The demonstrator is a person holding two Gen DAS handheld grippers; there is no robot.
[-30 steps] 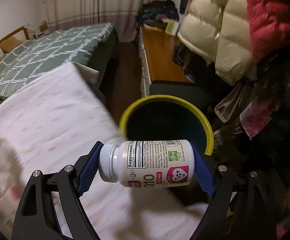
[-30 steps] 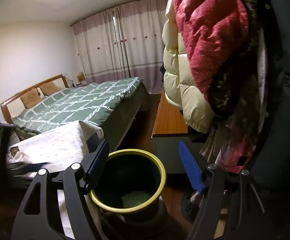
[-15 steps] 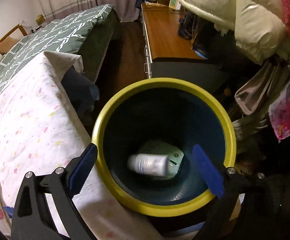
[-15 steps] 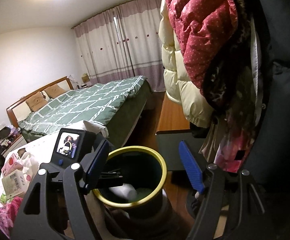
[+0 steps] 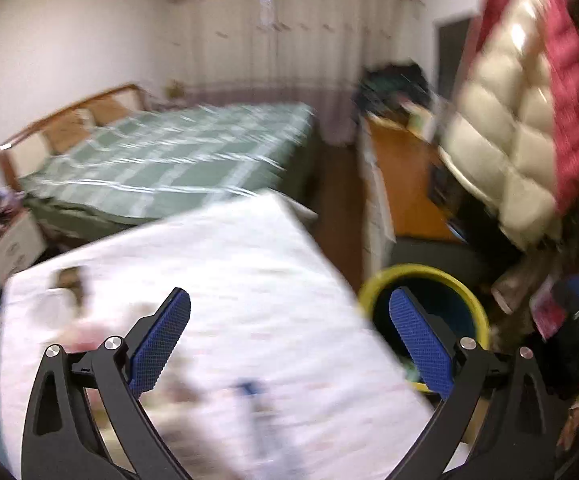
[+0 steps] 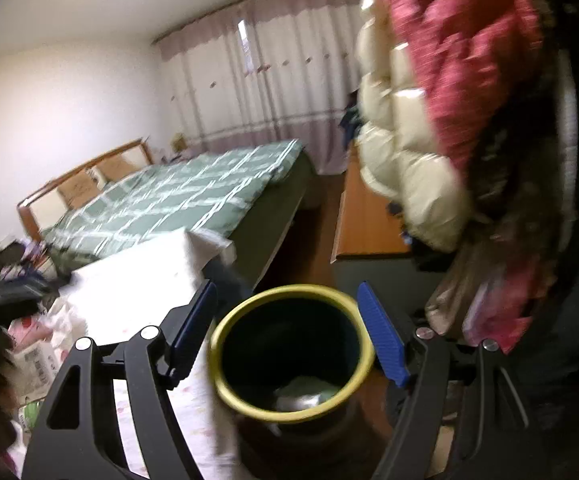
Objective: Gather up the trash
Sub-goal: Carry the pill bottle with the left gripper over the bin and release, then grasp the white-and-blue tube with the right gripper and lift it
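- My left gripper (image 5: 289, 336) has its jaws spread wide with nothing between them; a second ago it was clamped on a white supplement bottle, and half a second ago that bottle was already lying in the bottom of the bin.
- That view has now swung away from the bin: the yellow-rimmed trash bin (image 5: 425, 276) sits off to the right, partly behind the right finger pad, while the white floral-print cover (image 5: 217, 280) fills the near middle. The frame is badly smeared, so I judge the gripper is mid-swing toward the left.
- My right gripper (image 6: 289, 328) is also spread apart and empty, framing the trash bin (image 6: 225, 332) from just above; pale items (image 6: 305, 392) lie in the bottom, but blur stops me telling the bottle from the rest.
- So one piece of trash looks delivered, and I read this as the turn back for the next pickup.
- On the near left of the right view there is a cluster of packaging (image 6: 37, 352) beside the cover, a likely source of more trash, though too blurred to identify.
- The green checked bed (image 6: 185, 196) lies beyond, far left.
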